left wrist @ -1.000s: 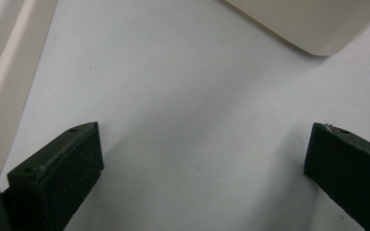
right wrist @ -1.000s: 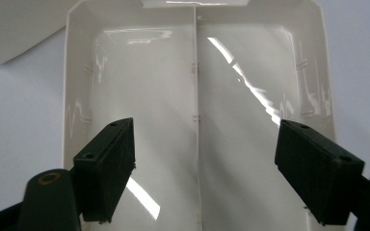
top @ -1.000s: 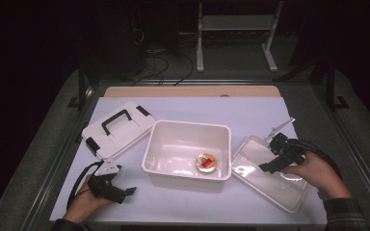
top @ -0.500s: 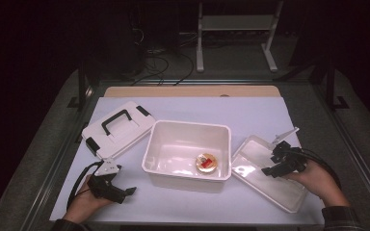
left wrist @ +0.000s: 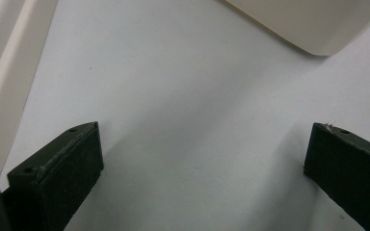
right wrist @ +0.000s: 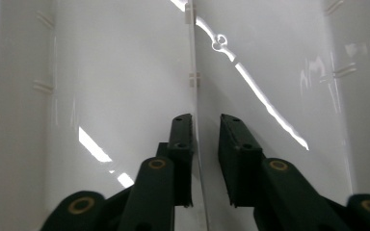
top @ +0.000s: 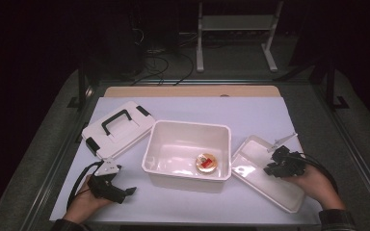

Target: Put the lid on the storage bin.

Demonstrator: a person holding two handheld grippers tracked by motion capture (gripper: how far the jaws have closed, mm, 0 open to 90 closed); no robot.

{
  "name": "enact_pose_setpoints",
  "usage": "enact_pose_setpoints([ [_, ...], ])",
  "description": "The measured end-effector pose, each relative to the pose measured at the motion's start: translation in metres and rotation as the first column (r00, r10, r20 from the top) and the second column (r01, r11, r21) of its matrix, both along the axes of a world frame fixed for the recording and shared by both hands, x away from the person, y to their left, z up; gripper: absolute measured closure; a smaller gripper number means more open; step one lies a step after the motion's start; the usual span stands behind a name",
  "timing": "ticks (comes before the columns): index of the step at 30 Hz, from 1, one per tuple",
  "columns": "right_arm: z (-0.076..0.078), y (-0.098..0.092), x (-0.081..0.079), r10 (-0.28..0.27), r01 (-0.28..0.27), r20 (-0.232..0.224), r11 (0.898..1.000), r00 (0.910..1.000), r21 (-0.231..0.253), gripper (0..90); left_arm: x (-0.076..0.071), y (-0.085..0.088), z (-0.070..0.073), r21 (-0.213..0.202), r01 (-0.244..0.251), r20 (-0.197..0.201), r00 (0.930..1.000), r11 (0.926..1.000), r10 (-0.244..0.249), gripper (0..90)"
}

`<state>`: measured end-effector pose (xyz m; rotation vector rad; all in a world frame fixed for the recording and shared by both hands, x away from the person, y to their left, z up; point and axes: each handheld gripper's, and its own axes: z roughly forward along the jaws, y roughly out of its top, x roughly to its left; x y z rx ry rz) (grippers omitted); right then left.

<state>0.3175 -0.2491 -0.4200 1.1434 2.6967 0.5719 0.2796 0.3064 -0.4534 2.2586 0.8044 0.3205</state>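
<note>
The right gripper [top: 275,161] sits over the clear tray [top: 255,175] at the lower right of the high view, just right of the white bin [top: 188,151]. Its jaws have just been closing and now straddle a thin upright divider [right wrist: 194,103] in the tray; whether the pads press it cannot be told. At lower left, the left gripper [top: 125,191] rests on the table [top: 250,113], jaws wide apart with nothing between them.

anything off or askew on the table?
Nothing spilled or damaged. The handled lid lies askew left of the open white bin; the divided insert tray sits angled beside it, right gripper straddling its divider.
</note>
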Motion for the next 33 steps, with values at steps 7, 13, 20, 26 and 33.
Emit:
enact_pose_setpoints([
  [7, 0.000, 0.002, -0.002, 0.031, -0.031, 0.009, 1.000, 0.9995, -0.002, 87.3, 0.000, 0.000, 0.000, 0.000, 0.000, 0.000, 1.0000, 1.0000, 0.000, 0.0],
  [13, 0.004, 0.002, 0.000, 0.029, -0.029, 0.003, 1.000, 0.9996, 0.002, 88.6, 0.000, 0.000, 0.000, 0.000, 0.000, 0.000, 1.0000, 1.0000, 0.000, 0.0],
  [20, 0.017, -0.002, 0.001, 0.030, -0.030, 0.020, 1.000, 0.9993, 0.002, 88.6, 0.000, 0.000, 0.000, 0.000, 0.000, 0.000, 1.0000, 1.0000, 0.000, 0.0],
  [26, 0.038, -0.008, 0.003, 0.029, -0.029, 0.038, 1.000, 0.9988, 0.011, 88.6, 0.000, 0.000, 0.000, 0.000, 0.000, 0.000, 1.0000, 1.0000, 0.000, 0.0],
  [33, 0.059, -0.014, 0.004, 0.025, -0.026, 0.062, 0.999, 0.9978, 0.026, 88.6, 0.000, 0.000, 0.000, 0.000, 0.000, 0.000, 1.0000, 1.0000, 0.000, 0.0],
])
